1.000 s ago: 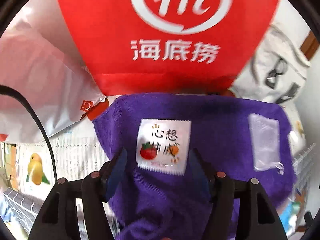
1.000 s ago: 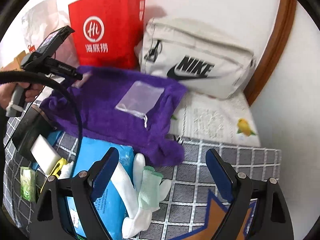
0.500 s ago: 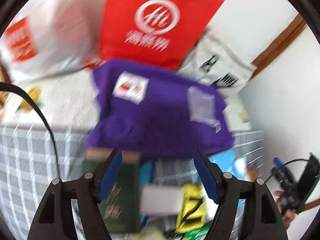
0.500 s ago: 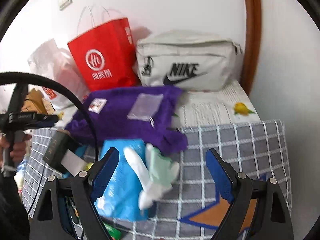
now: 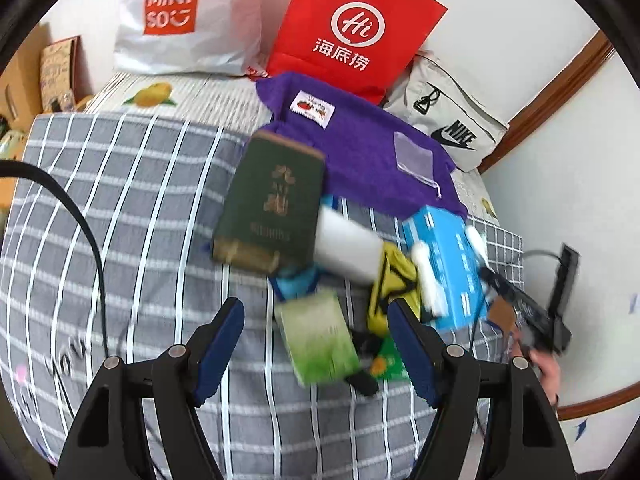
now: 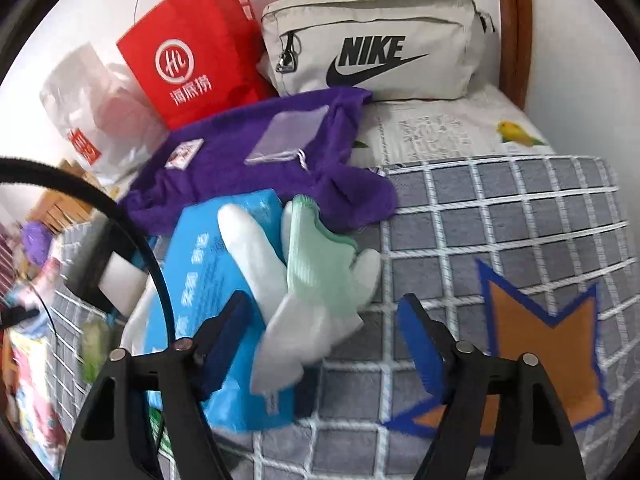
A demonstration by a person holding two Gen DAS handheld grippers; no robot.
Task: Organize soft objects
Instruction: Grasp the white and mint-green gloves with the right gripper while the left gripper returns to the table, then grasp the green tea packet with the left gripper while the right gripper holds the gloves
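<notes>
Left wrist: tool (image 5: 316, 326) withdrawn from purple towel (image 5: 360, 152)

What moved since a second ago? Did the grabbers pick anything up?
The left gripper pulled back from the purple towel, where its open fingers had flanked the fruit sticker; it now hangs over the green pack. The right gripper came closer to the white socks. Both stayed open and empty. The towel, red bag and Nike bag stayed put.

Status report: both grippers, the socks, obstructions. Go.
Left gripper open, empty, above green packet. Right gripper open, straddling white and mint socks on blue pack. Purple towel behind; nothing blocking.
</notes>
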